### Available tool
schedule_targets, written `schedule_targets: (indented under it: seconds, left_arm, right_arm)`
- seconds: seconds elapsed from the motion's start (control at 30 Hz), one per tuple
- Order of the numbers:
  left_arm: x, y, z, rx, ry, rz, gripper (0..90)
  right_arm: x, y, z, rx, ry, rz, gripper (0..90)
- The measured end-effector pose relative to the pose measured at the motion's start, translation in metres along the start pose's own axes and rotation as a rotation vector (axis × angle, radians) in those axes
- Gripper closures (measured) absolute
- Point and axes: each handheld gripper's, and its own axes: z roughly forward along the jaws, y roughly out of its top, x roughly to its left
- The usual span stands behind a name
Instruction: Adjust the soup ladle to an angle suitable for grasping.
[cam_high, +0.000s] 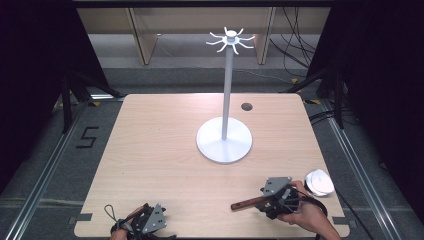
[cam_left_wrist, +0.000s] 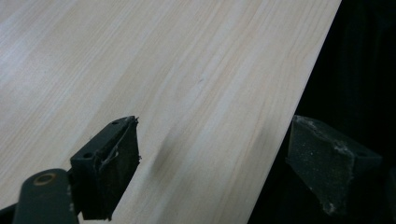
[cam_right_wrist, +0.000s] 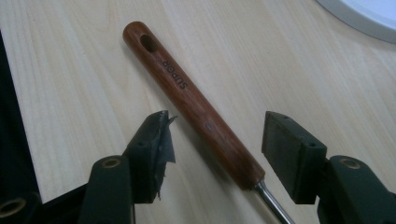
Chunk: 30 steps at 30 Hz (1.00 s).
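Black jaws of the right gripper (cam_right_wrist: 217, 156) stand apart on either side of a wooden handle (cam_right_wrist: 191, 105); its pads do not press on it. That handle lies flat on the desk (cam_high: 155, 150) near the front right edge, a metal shank (cam_right_wrist: 273, 205) running from its near end. At the front left corner, the left gripper (cam_left_wrist: 212, 168) is released, one jaw over the wood and one past the edge. Mid-desk stands a white stand (cam_high: 224, 142).
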Motion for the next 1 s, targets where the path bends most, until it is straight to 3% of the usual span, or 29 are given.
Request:
schedule_targets:
  seconds: [0.03, 0.07, 0.17, 0.2, 0.37, 0.53, 0.67, 0.77, 0.9, 0.97, 1.0]
  left_arm:
    - [0.0, 0.0, 0.0, 0.0, 0.0, 0.0, 15.9]
    - [0.0, 0.0, 0.0, 0.0, 0.001, 0.0, 15.9]
    - [0.0, 0.0, 0.0, -0.002, 0.002, -0.001, 15.9]
    - [0.0, 0.0, 0.0, -0.001, -0.001, 0.0, 15.9]
    - [0.0, 0.0, 0.0, 0.0, -0.008, 0.0, 15.9]
    - [-0.001, 0.0, 0.0, -0.009, -0.012, -0.012, 15.9]
    - [0.0, 0.0, 0.0, -0.002, 0.003, -0.002, 15.9]
    - [0.0, 0.0, 0.0, -0.001, 0.002, 0.0, 15.9]
    - [0.0, 0.0, -0.001, 0.0, -0.011, 0.0, 15.9]
    - [0.0, 0.0, -0.001, -0.001, -0.015, -0.005, 15.9]
    - [-0.001, 0.0, -0.001, -0.005, -0.019, -0.008, 15.9]
  right_arm:
    - [0.001, 0.001, 0.0, 0.012, 0.021, 0.021, 44.9]
    - [-0.002, 0.003, 0.003, 0.012, 0.033, -0.019, 45.2]
    - [-0.003, 0.006, 0.008, 0.017, 0.065, -0.01, 45.5]
    - [-0.005, 0.007, 0.011, 0.03, 0.096, -0.011, 46.7]
    - [-0.008, 0.009, 0.017, 0.074, 0.124, -0.023, 49.1]
    - [-0.008, 0.012, 0.021, 0.108, 0.129, -0.018, 52.6]
    - [-0.008, 0.015, 0.021, 0.121, 0.137, -0.045, 54.1]
    - [-0.007, 0.02, 0.022, 0.16, 0.124, -0.074, 57.2]
    - [-0.015, 0.026, 0.025, 0.178, 0.165, -0.096, 61.5]
    - [-0.016, 0.027, 0.026, 0.181, 0.152, -0.099, 62.8]
    - [-0.019, 0.031, 0.027, 0.21, 0.147, -0.102, 65.2]
